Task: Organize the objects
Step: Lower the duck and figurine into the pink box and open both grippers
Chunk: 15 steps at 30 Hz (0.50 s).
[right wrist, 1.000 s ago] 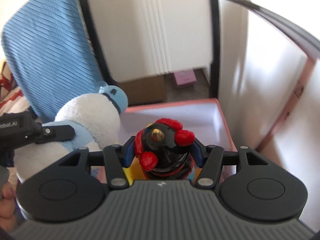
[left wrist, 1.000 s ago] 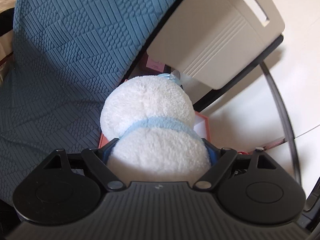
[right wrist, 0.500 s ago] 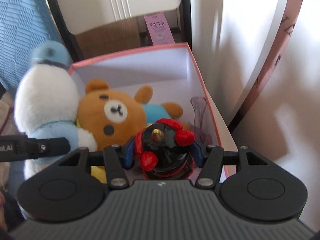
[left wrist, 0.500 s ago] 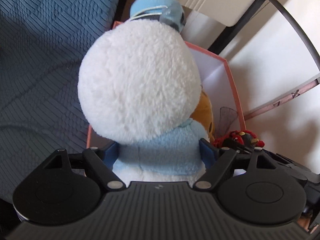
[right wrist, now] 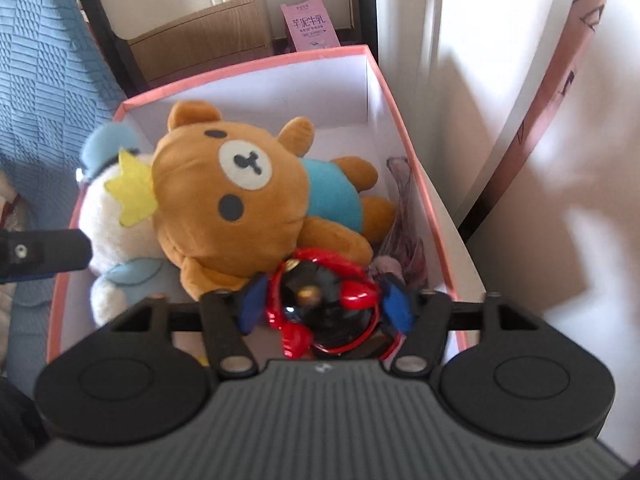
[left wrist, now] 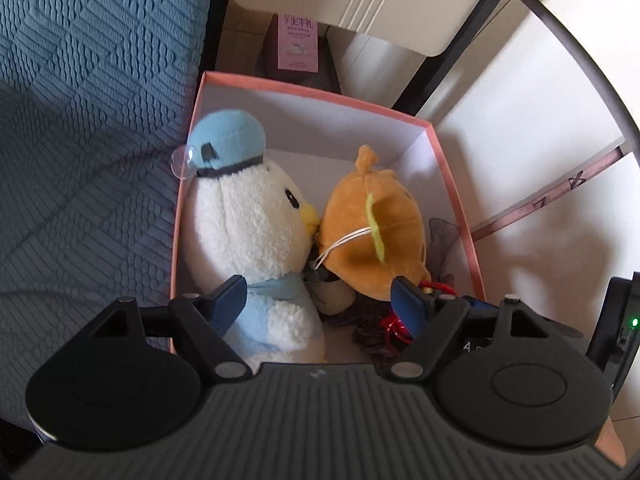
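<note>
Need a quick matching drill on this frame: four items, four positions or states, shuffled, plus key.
Items:
1. white penguin plush
2. brown bear plush
3. red-and-black toy
4. pink carton

States:
A. outside the pink box, behind its far wall
B. lying in the box, face toward the right camera
C. between the right claw fingers
D. at the box's left wall, left claw open around it

Pairs: 1-D, 2-B, 3-C, 4-A
</note>
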Tool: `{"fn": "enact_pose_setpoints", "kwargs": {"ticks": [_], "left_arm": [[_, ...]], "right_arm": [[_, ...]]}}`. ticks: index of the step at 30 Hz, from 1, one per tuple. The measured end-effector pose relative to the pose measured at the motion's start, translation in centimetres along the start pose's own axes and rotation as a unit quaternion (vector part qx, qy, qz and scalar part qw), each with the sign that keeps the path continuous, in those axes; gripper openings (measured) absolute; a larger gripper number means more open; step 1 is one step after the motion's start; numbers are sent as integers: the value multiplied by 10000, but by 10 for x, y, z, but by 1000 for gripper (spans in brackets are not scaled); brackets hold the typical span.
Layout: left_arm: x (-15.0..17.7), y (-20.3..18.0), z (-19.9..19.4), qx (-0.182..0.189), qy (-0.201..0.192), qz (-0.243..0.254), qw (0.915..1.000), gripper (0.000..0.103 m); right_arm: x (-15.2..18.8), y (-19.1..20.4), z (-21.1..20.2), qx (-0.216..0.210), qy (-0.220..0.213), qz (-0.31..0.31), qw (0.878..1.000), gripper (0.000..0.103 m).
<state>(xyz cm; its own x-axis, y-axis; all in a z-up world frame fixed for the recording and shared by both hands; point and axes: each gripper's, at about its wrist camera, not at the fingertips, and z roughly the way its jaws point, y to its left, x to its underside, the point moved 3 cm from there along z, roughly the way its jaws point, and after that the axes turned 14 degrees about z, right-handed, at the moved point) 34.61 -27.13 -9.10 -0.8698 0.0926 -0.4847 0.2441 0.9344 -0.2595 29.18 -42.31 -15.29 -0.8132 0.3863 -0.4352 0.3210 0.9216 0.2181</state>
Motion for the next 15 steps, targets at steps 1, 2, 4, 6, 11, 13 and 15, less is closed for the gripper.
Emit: {"fn": "enact_pose_setpoints", "kwargs": {"ticks": [1,2,4,6,11,13,15], "left_arm": [[-3,1,-5,40,-31,-4,10000,83],[-5,1,-12,81,-71,-8,9999,83],[-7,-4,-30,132,-183,-1,9997,83],[-13,-7,-48,172,-217,61,9996,83],[-20,-8,-96,365,-503,152,9980,83],[-24,-9,-119,298,-669,244,9970,86],[-25,-10,-140,236,-835,337,9957,88]], "right_arm": [[-2,1,-3,-6,-54,-1,10000,68],[-6,2,-8,-3,-129,-3,9999,68],[-12,2,-23,-65,-252,77,9996,68],[-22,2,-43,-229,-379,261,9987,68],[-46,13,-99,-560,-807,315,9947,68],[-52,21,-123,-681,-1009,207,9923,68],[-53,29,-146,-768,-1160,106,9902,68]]}}
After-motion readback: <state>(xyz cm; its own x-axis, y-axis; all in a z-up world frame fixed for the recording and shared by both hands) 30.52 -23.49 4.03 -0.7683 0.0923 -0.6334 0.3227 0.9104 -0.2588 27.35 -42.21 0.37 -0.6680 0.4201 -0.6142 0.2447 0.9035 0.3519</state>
